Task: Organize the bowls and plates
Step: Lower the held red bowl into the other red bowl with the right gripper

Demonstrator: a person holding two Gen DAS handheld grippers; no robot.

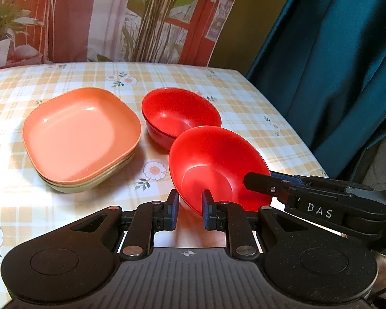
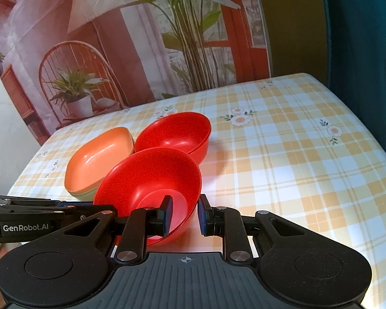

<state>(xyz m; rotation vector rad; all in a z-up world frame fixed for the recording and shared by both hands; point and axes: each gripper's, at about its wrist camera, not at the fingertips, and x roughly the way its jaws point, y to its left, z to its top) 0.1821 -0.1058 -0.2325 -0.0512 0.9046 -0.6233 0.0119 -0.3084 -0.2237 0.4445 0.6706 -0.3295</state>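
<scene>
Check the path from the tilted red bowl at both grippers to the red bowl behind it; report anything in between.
Nothing visible blocks it. The tilted red plastic bowl sits right in front of the far red bowl, overlapping its rim in view. The stack of square orange plates stands off to the left, clear of that line.

Near bowl (image 2: 151,180) hides plate stack's (image 2: 95,159) right side.

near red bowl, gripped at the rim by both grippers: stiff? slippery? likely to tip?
The near red bowl looks like rigid plastic: its rim keeps its curve where the right gripper straddles it. The glossy surface suggests it could slip between the pads. It is tilted with the left gripper also at its rim, so it may swing if one lets go.
</scene>
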